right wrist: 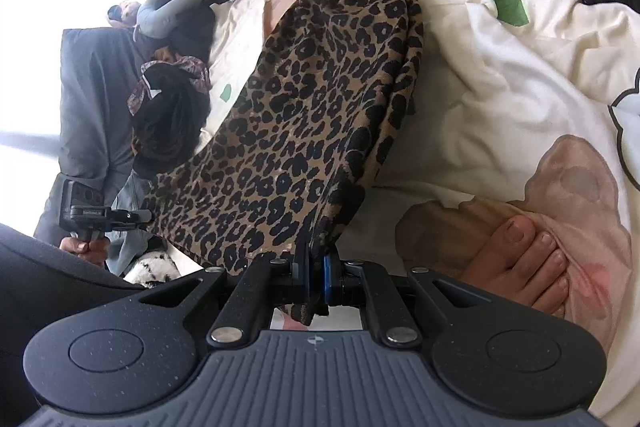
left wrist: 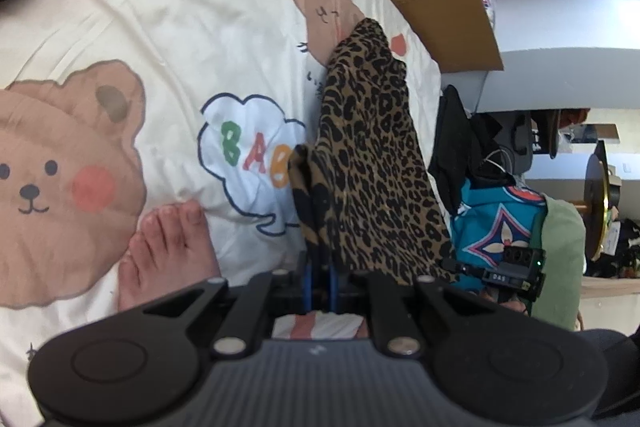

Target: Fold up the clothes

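Fingers (left wrist: 308, 281) of the left gripper (left wrist: 320, 279) and right gripper (right wrist: 316, 279) are both clamping the leopard-print garment (right wrist: 304, 131), lifting it over the bear-print bedsheet (left wrist: 160, 47).

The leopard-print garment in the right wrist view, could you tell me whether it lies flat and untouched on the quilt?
No, the leopard-print garment is pinched at its near edge by the right gripper and lifted off the quilt.

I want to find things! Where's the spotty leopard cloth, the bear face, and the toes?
leopard cloth (right wrist: 304, 115): right wrist view, middle of the hanging fabric.
bear face (left wrist: 36, 187): left wrist view, beside its nose.
toes (left wrist: 172, 227): left wrist view, on the toes.
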The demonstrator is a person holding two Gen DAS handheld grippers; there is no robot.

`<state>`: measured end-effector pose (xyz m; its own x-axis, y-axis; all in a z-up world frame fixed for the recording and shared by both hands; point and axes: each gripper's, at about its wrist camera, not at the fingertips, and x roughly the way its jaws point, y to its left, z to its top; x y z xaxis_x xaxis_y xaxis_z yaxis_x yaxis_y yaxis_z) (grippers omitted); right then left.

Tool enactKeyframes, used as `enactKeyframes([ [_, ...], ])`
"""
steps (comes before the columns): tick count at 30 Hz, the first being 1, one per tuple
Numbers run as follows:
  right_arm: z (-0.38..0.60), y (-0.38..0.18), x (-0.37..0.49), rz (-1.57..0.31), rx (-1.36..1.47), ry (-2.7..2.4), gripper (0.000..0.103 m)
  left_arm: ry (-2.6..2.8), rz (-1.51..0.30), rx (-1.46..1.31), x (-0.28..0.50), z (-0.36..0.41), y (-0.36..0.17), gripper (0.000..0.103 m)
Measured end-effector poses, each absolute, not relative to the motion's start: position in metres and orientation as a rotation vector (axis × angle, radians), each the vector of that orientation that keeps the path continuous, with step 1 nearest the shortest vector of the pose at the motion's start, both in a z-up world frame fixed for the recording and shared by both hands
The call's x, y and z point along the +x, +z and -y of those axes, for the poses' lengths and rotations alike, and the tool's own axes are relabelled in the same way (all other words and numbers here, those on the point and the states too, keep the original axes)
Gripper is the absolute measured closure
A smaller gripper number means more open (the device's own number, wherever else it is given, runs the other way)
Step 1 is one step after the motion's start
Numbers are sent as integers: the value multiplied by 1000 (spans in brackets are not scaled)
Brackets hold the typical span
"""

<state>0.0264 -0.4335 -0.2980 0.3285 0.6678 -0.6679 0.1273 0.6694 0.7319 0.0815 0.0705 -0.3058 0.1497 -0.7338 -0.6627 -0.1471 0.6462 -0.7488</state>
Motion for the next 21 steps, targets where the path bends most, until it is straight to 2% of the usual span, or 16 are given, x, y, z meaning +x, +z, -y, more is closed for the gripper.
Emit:
enactKeyframes([
  [21, 434, -300, 54, -1123, 808, 286, 98, -460, -1250, -814, 120, -70, -303, 94],
])
